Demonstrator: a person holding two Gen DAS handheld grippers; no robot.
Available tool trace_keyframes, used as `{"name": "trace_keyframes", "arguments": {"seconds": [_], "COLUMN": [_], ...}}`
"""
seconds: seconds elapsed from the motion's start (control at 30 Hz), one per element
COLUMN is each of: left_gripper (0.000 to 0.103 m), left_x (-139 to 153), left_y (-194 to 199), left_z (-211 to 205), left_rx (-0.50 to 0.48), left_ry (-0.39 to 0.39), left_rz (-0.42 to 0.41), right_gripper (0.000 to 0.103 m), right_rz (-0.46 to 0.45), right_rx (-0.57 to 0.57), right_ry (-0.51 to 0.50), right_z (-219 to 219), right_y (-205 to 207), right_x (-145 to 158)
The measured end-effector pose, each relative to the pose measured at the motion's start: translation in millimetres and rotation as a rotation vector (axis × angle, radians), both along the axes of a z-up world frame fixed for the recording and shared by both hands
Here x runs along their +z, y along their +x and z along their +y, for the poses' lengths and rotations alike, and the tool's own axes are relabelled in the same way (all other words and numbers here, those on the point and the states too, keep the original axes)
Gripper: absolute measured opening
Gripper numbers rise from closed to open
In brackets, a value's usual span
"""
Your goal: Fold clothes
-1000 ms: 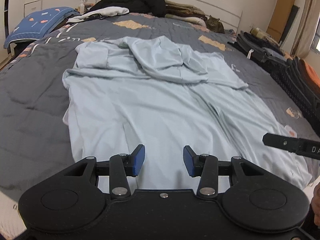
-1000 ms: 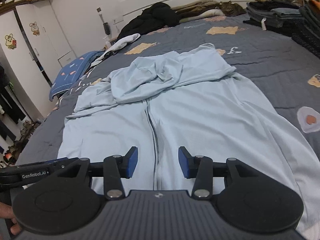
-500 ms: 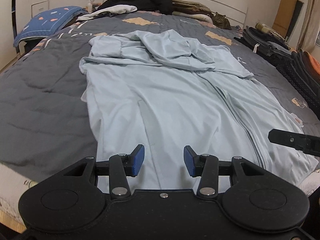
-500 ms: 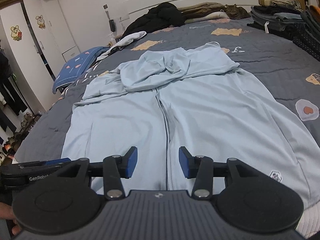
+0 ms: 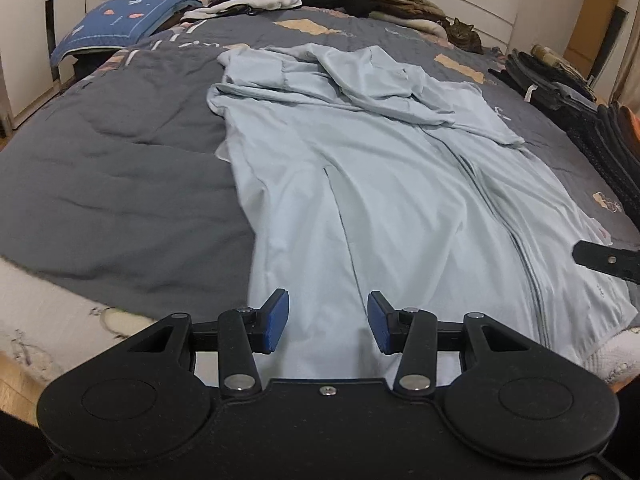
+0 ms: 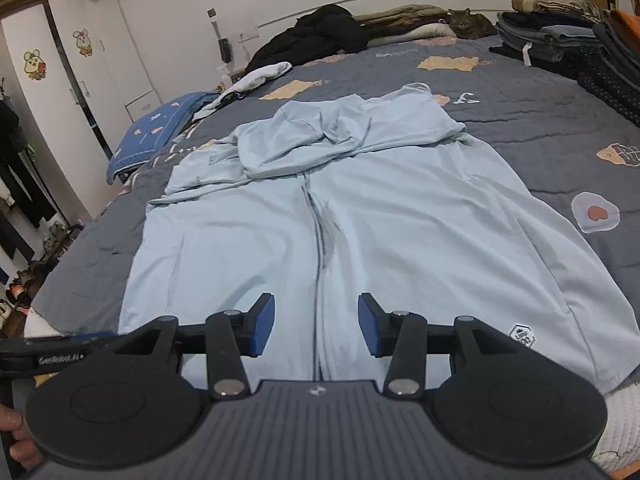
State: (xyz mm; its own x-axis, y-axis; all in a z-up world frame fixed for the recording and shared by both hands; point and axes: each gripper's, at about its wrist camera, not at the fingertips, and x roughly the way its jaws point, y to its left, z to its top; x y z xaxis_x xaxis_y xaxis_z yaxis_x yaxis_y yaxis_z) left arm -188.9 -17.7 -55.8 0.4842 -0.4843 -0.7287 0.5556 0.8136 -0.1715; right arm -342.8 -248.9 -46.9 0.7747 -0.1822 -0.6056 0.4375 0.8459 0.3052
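Now left tool point(image 5: 328, 322) shifted leftward (jacket point(image 5: 400, 200) unmoved)

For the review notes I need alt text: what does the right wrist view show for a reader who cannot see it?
A light blue zip-front jacket lies spread flat on a grey bedspread, hem toward the camera, sleeves and hood bunched at its far end. The right gripper hovers over the hem with its jaws open and empty. Folded dark clothes and a cat sit near the headboard.

Pale blue zip jacket point(image 6: 400, 232) spread flat on bed, sleeves folded in.
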Motion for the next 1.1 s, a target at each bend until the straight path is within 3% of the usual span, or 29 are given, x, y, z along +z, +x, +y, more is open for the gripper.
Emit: {"name": "trace_keyframes", "arguments": {"seconds": [0.13, 0.3, 0.4, 0.73, 0.8, 0.93, 1.1], "left_gripper": [0.051, 0.052, 0.052, 0.051, 0.044, 0.038, 0.024], "left_x": [17, 18, 10, -3, -5, -4, -4], "left_y": [-7, -16, -21, -60, -61, -42, -15], "left_z": [19, 27, 29, 31, 35, 55, 70], "left_rx": [0.012, 0.010, 0.009, -0.140, -0.147, -0.074, -0.052], "left_ry": [0.007, 0.042, 0.096, 0.294, 0.262, 0.087, 0.021], "left_rz": [-0.046, -0.055, -0.043, -0.153, -0.125, 0.023, 0.091], "right_gripper": [0.047, 0.048, 0.049, 0.050, 0.050, 0.050, 0.050], "right_rz": [-0.008, -0.023, -0.017, 0.030, 0.027, 0.023, 0.017], "right_rx": [0.030, 0.063, 0.086, 0.230, 0.233, 0.193, 0.143], "right_ry": [0.009, 0.029, 0.048, 0.026, 0.017, 0.038, 0.068], "right_z": [4, 7, 9, 38, 38, 28, 10], "right_y": [3, 4, 5, 11, 8, 0, -8], "right_x": [2, 7, 7, 6, 8, 8, 12]}}
